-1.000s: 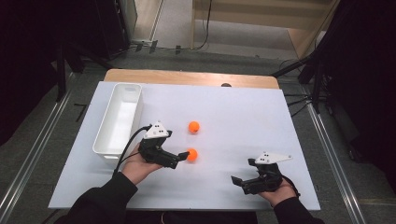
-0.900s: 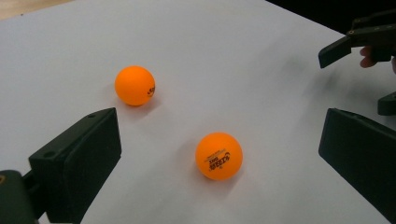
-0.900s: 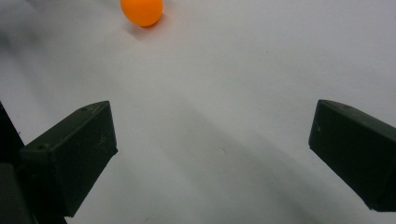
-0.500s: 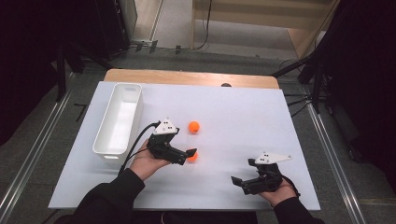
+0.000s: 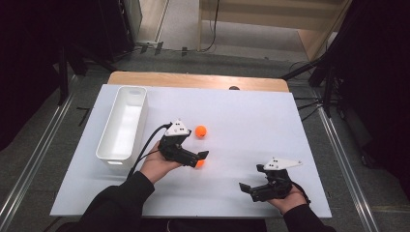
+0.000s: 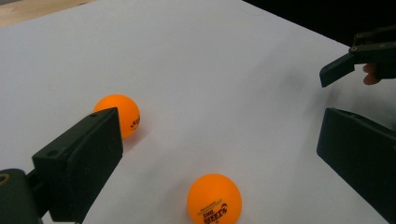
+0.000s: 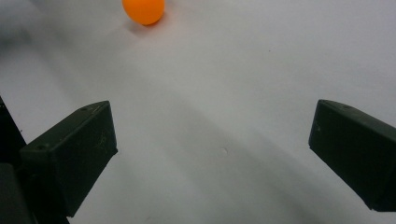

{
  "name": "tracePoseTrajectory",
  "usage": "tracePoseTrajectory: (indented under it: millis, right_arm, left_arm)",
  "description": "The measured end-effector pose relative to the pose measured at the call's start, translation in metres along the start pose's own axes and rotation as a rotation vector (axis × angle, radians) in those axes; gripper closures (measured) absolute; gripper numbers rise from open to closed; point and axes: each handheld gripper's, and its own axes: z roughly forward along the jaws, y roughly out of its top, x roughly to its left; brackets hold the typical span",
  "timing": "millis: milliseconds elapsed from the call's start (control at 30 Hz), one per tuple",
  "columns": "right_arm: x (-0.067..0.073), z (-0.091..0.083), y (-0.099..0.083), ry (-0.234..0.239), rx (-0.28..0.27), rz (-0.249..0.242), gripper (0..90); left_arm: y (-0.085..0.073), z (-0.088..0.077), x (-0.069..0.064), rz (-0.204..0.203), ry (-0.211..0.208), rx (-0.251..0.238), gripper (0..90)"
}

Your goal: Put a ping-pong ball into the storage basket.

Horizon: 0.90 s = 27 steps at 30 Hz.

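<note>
Two orange balls lie on the white table (image 5: 241,121). The far ball (image 5: 200,130) sits free, ahead of my left gripper (image 5: 199,158). The near ball (image 5: 200,164) lies just under that gripper's jaw tips. In the left gripper view the near ball (image 6: 215,199) rests low between the wide-apart jaws of the left gripper (image 6: 219,130), and the far ball (image 6: 119,113) is half behind the left-hand jaw. My right gripper (image 5: 249,189) is held near the table's front right, open and empty. An orange ball (image 7: 143,10) lies far ahead of the right gripper (image 7: 212,126).
A white rectangular bin (image 5: 123,123) stands along the table's left side, nothing visible inside. The right gripper (image 6: 362,56) appears at the upper right of the left gripper view. A wooden strip (image 5: 193,79) runs along the table's far edge.
My left gripper has moved right and slightly forward, so its jaws now reach over the near ball. Both balls and the right gripper have stayed in place.
</note>
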Motion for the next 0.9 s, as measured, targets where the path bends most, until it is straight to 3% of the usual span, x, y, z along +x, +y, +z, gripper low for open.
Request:
tracePoseTrajectory:
  millis: [433,733,900]
  right_arm:
    - [0.0,-0.002,-0.002,0.0,0.001,-0.002,0.0]
    - [0.0,-0.001,-0.002,0.0,-0.001,-0.002,0.0]
    - [0.0,-0.001,-0.002,-0.001,0.0,-0.007,0.0]
  left_arm:
    - [0.0,0.008,-0.002,0.019,-0.008,-0.013,0.6]
    - [-0.004,0.012,-0.002,0.031,-0.005,0.006,0.6]
    - [-0.01,0.015,-0.002,0.015,-0.007,0.006,0.6]
